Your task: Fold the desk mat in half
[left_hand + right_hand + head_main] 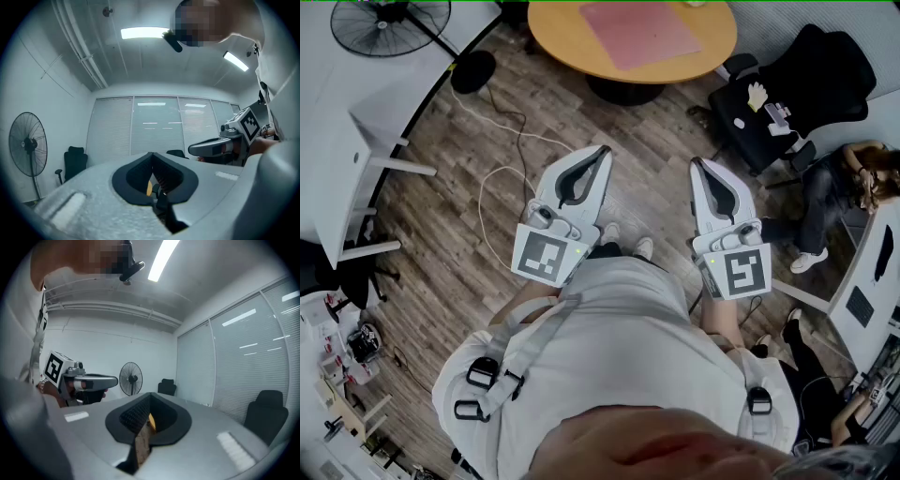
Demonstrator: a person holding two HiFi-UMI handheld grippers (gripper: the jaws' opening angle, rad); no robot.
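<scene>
- Head view, closest in: both grippers sit in front of the person's chest, side by side but apart, pointing toward the far side of the room.
- Left gripper (602, 152): jaws pressed together, nothing between them.
- Right gripper (697, 164): same deal, tips meeting, empty.
- Past them it's just wooden floor (487, 216) with a white cable (502, 173) on the left.
- Far side: a round table (558, 37) with the pink desk mat (639, 33) lying flat and unfolded on it, well away from both grippers.
- My guess is the fold hasn't started and this is the approach. Next move calls for getting up to the table, opening the jaws and pinching one edge of the mat.
</scene>
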